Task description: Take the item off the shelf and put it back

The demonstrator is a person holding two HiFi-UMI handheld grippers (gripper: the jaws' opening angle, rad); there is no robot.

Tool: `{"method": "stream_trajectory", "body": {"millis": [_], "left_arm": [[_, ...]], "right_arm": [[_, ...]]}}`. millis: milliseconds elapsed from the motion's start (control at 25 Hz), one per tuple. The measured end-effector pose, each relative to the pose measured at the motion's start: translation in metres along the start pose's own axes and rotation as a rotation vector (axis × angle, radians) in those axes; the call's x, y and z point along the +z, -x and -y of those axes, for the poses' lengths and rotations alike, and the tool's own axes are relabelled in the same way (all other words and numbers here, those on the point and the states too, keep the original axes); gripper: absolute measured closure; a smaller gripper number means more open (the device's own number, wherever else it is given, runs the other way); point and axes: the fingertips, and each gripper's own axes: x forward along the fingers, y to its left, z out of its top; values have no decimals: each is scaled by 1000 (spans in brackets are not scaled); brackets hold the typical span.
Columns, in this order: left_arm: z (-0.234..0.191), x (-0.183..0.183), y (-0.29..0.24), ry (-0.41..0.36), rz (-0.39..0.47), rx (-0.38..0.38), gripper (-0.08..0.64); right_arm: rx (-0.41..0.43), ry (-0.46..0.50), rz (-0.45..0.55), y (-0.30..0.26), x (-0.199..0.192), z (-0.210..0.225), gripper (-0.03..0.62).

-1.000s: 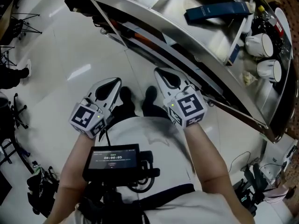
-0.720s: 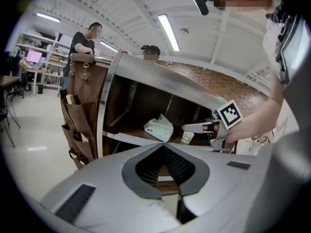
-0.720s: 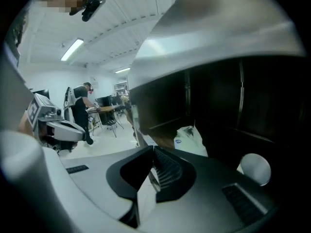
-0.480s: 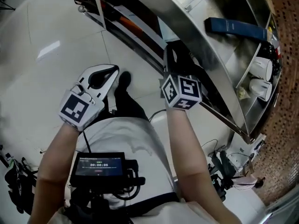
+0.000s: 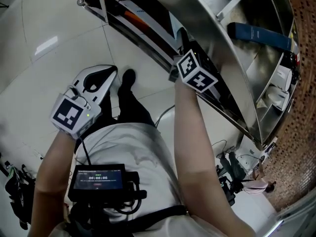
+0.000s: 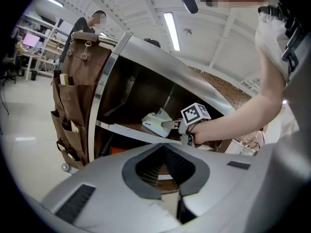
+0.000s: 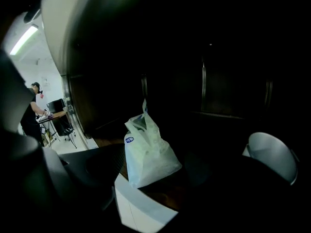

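As its jaws have just been opening wide, the right hand-held gripper [image 7: 184, 164] straddles the bag [image 7: 148, 152].

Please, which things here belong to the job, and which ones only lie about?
Job: white bag; the shelf it stands on; right tool, jaws just opened, bag at their mouth, not clamped.
Lying about: blue box; white cup; brown hanging organizer; left tool, shut and idle.

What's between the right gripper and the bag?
Only bare shelf, in the right gripper view; the right gripper has just opened its jaws, empty, white bag ahead.
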Motion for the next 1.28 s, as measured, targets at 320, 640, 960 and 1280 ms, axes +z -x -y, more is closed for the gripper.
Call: {"method": "stream_trajectory", "body": {"millis": [320, 640, 960, 1280], "left_arm": [[-12, 2, 7, -59, 28, 17, 551], [18, 0, 10, -70, -37, -16, 551], [35, 7, 15, -109, -34, -14, 551], [47, 21, 27, -153, -22, 26, 551]], "right_arm": [[18, 17, -141, -19, -20, -2, 365], [70, 30, -138, -3, -25, -7, 439], [152, 41, -126, 30, -31, -10, 525], [287, 90, -129, 69, -45, -31, 543]]}}
